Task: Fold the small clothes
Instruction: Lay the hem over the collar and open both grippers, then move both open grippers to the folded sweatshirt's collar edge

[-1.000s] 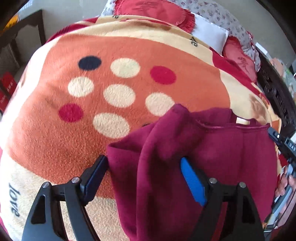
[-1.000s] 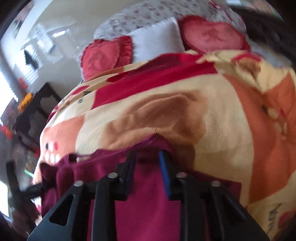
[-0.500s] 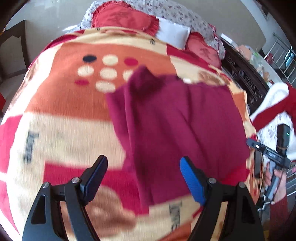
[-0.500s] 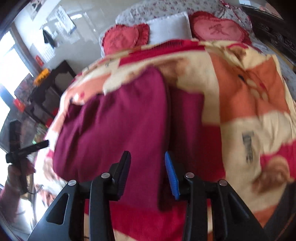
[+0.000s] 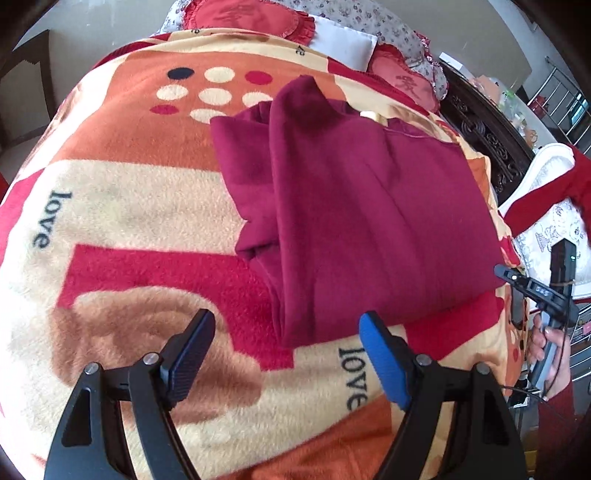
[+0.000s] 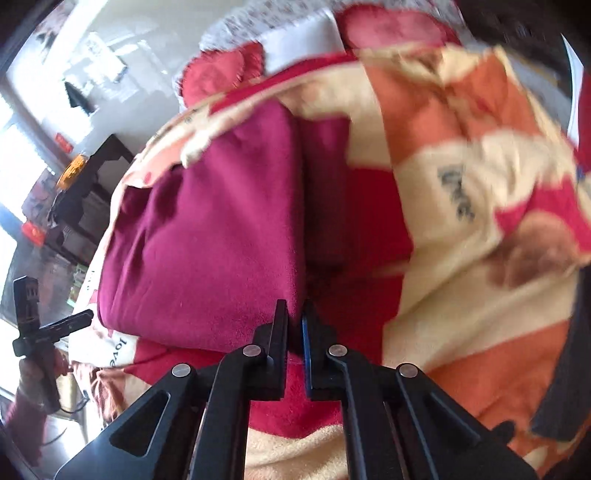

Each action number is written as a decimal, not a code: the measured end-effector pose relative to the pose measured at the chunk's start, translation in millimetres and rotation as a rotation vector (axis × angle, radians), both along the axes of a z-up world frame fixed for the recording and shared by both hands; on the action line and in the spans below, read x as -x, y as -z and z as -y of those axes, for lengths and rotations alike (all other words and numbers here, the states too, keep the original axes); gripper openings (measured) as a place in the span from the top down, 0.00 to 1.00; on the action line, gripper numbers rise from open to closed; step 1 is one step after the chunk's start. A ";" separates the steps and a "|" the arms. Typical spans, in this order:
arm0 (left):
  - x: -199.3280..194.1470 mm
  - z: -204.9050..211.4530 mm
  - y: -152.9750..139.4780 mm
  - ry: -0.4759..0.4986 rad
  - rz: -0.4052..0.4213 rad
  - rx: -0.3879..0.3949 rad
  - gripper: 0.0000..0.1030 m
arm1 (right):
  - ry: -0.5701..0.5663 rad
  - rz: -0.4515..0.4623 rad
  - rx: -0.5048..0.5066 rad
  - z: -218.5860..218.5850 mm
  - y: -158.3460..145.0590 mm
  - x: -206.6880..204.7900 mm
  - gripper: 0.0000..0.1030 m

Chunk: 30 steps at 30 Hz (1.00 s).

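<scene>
A dark red garment (image 5: 365, 206) lies on a blanket (image 5: 147, 206) that covers a bed. The blanket is fleece, with orange, cream and red blocks, a group of dots and the word "love" printed on it in several places. The garment is folded: a long panel is laid over its left part, so there are two layers, and one narrow end points toward the pillows (image 5: 258, 18) at the head of the bed. The lower edge of the garment is nearest to the camera.

The left gripper (image 5: 286, 343) hangs above the blanket, just in front of this lower edge. Its jaws stand wide apart and nothing is between them; one pad is black and the other is blue. It touches neither the garment nor the blanket, as far as the left wrist view shows.

The right gripper (image 6: 294, 325) is at the near end of the fold line of the garment (image 6: 207, 236). Its jaws are almost together, and the folded edge of the cloth seems to be between the pads. The right wrist view is blurred there, so I cannot tell if the pads really press on the cloth or are only very close to it.

At the right border of the left wrist view, a hand (image 5: 550, 350) holds the right gripper beside the bed.
</scene>
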<state>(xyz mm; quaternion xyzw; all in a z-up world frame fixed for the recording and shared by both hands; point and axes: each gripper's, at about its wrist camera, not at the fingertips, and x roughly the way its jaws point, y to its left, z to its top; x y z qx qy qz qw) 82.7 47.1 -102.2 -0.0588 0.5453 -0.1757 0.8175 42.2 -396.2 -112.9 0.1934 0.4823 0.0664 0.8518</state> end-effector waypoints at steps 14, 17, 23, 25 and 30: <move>-14.1 2.7 -5.4 -0.049 0.031 -0.018 0.28 | 0.097 0.055 0.215 -7.1 -35.8 -13.3 0.85; -31.0 9.8 -19.0 -0.057 0.098 -0.055 0.28 | 0.075 0.139 0.221 -20.9 -59.5 -30.1 0.85; -78.8 27.7 -20.4 -0.133 0.198 -0.158 0.28 | -0.015 0.135 0.226 -61.4 -49.3 -97.4 0.85; -94.0 29.7 -15.3 -0.149 0.196 -0.177 0.27 | -0.028 0.116 0.231 -69.5 -39.6 -121.1 0.85; -126.8 25.8 3.8 -0.198 0.161 -0.202 0.27 | 0.035 0.143 0.291 -69.0 -29.7 -153.4 0.85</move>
